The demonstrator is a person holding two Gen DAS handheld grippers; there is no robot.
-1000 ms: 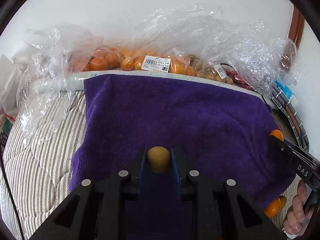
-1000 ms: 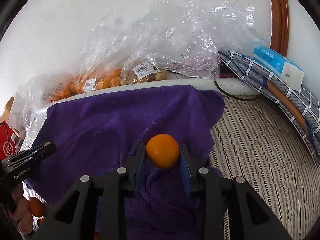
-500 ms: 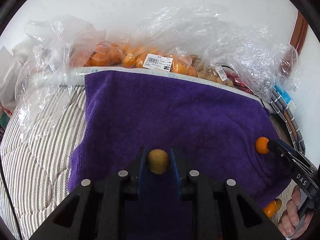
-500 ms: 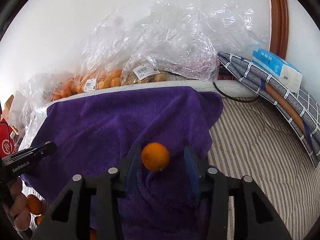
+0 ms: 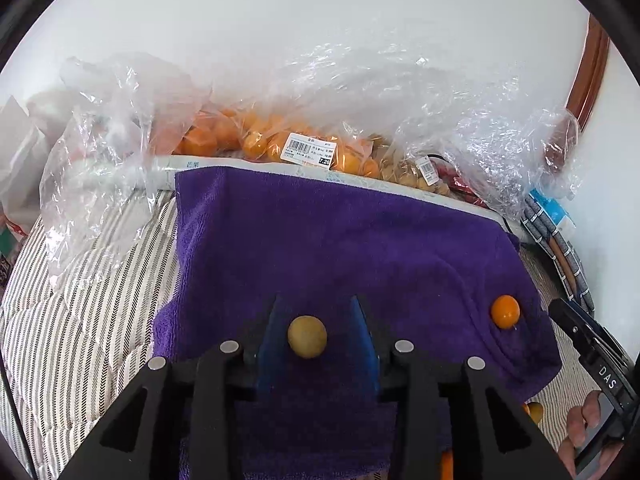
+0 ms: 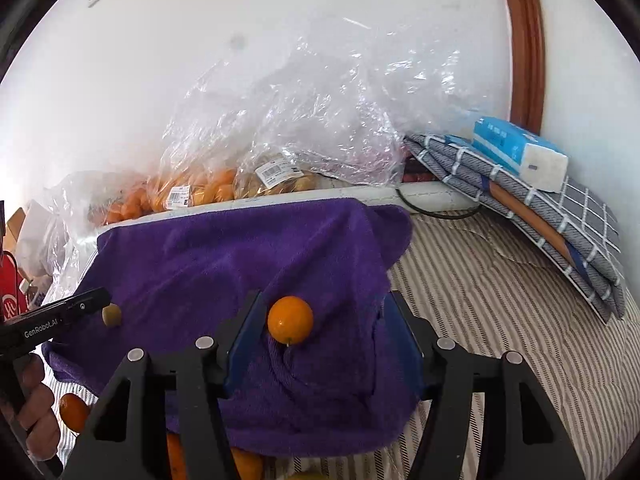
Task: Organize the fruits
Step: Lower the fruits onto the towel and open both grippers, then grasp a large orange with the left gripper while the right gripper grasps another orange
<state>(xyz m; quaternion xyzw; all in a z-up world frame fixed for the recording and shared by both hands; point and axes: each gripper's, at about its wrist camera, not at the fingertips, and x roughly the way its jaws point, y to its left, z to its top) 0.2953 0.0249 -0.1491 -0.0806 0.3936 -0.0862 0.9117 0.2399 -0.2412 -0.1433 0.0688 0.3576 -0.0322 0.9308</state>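
Note:
A purple towel (image 5: 340, 240) lies spread over the striped bedding. A small yellow-brown fruit (image 5: 307, 337) rests on it between the blue pads of my left gripper (image 5: 315, 306). The jaws are opening, with a narrow gap on each side of the fruit. An orange (image 6: 290, 320) sits in a fold of the towel (image 6: 240, 264) inside my right gripper (image 6: 325, 300). Those jaws are also opening and stand well wider than the orange. The same orange (image 5: 505, 312) shows at the towel's right side, just left of the right gripper (image 5: 580, 336). In the right wrist view the left gripper (image 6: 60, 316) and its fruit (image 6: 112, 315) show at the left.
Clear plastic bags of oranges (image 5: 256, 140) and small brown fruits (image 5: 416, 172) line the white wall behind the towel. Folded checked cloth (image 6: 540, 208) with a blue tissue pack (image 6: 516, 152) lies back right. Loose oranges (image 6: 74, 412) sit at the towel's near edge. Striped bedding (image 6: 500, 320) surrounds it.
Both grippers have gone from shut on their fruits to open, leaving the yellow-brown fruit and the orange lying on the towel. The right gripper has drawn back a little from the orange.

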